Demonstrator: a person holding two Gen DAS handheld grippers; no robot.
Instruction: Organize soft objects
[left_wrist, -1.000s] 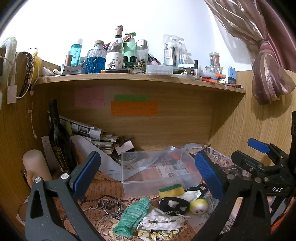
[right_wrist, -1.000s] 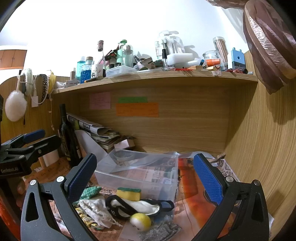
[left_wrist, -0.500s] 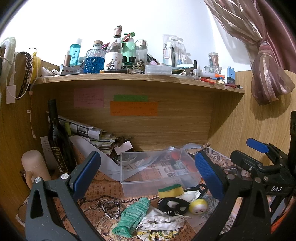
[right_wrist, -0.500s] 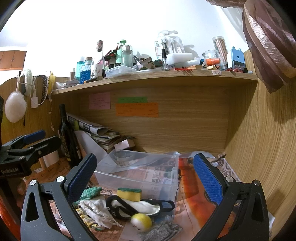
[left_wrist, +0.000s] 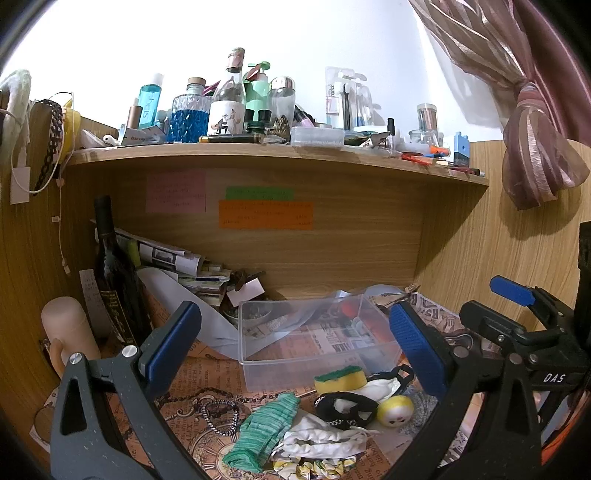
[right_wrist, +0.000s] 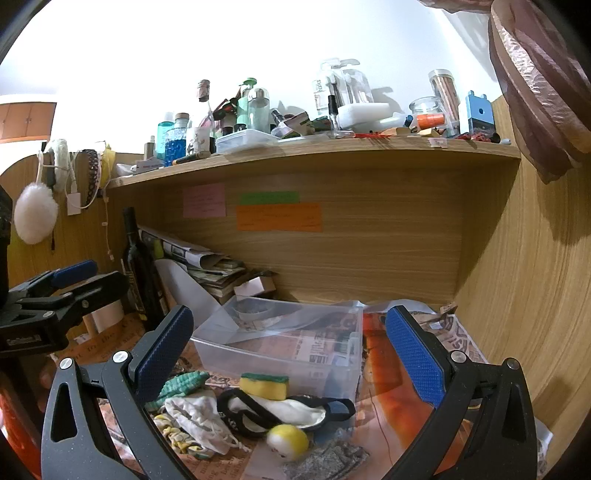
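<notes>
A pile of soft things lies in front of a clear plastic box (left_wrist: 310, 341) on the desk: a green cloth (left_wrist: 264, 428), a white drawstring pouch (left_wrist: 325, 439), a yellow-green sponge (left_wrist: 340, 380), a black-and-white eye mask (left_wrist: 347, 406), a yellow ball (left_wrist: 397, 410) and a yellow scrunchie (left_wrist: 317, 467). The same pile shows in the right wrist view: sponge (right_wrist: 264, 386), ball (right_wrist: 288, 441), pouch (right_wrist: 199, 421), box (right_wrist: 280, 350). My left gripper (left_wrist: 295, 347) and right gripper (right_wrist: 288, 350) are both open and empty, held above the pile.
A dark wine bottle (left_wrist: 114, 273) and a beige cylinder (left_wrist: 68, 332) stand at the left. Stacked papers (left_wrist: 184, 266) lie at the back. A shelf (left_wrist: 277, 155) crowded with bottles hangs overhead. A wooden wall (right_wrist: 535, 295) closes the right side.
Both views shift only slightly; the grippers stay open and nothing in the pile has moved.
</notes>
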